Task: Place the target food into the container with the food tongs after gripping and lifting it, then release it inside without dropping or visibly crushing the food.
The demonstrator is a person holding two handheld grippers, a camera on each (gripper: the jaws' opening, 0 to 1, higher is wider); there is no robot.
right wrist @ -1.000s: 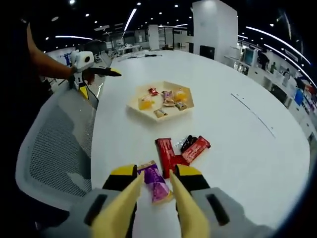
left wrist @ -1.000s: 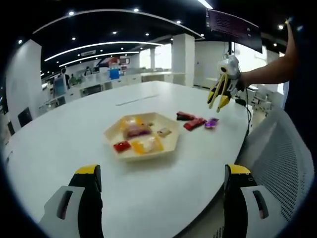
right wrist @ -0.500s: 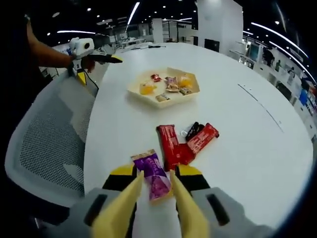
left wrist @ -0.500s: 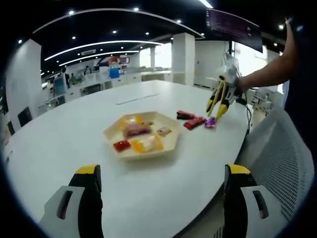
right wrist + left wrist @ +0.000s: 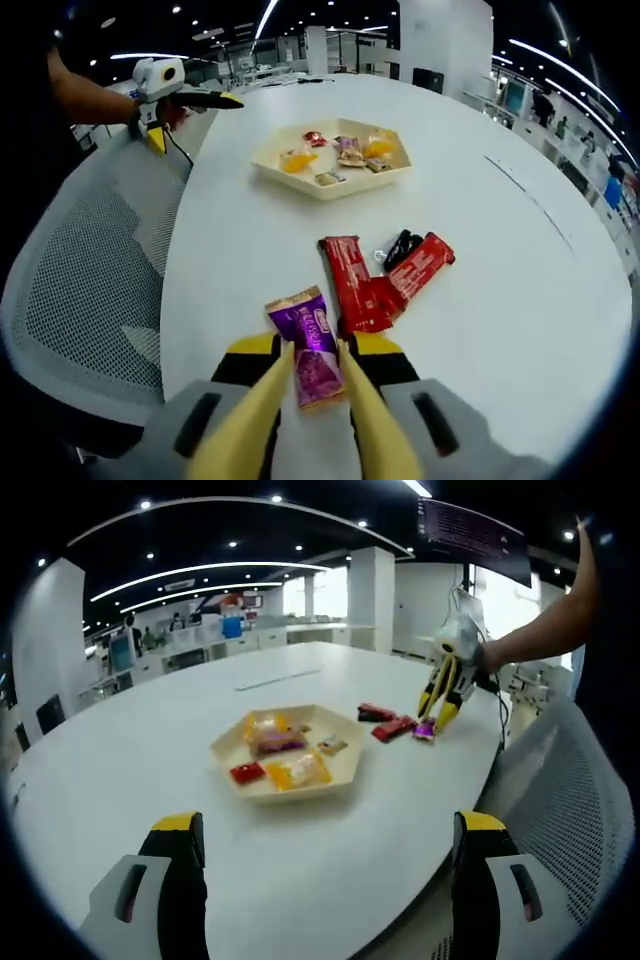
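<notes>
A purple snack packet [image 5: 312, 345] lies flat on the white table [image 5: 520, 300]. My right gripper [image 5: 314, 350] carries yellow tongs whose tips straddle the packet's near end, close against both long edges and still apart. In the left gripper view the same tongs [image 5: 438, 692] point down onto the purple packet [image 5: 425, 731]. The beige hexagonal tray [image 5: 340, 780] holds several wrapped snacks and sits mid-table; it also lies farther along the table as the tray [image 5: 300, 185]. My left gripper [image 5: 330, 825] stands wide open over the near table edge, with nothing between its fingers.
Red packets [image 5: 378, 285] and a small dark one [image 5: 402, 243] lie just beyond the purple packet, touching each other. A white mesh chair [image 5: 90, 270] stands beside the table edge. The left gripper [image 5: 165, 82] is held by an arm beyond the chair.
The right gripper has come down and forward over the purple packet, and the tong tips have drawn slightly closer together. The left gripper has stayed put.
</notes>
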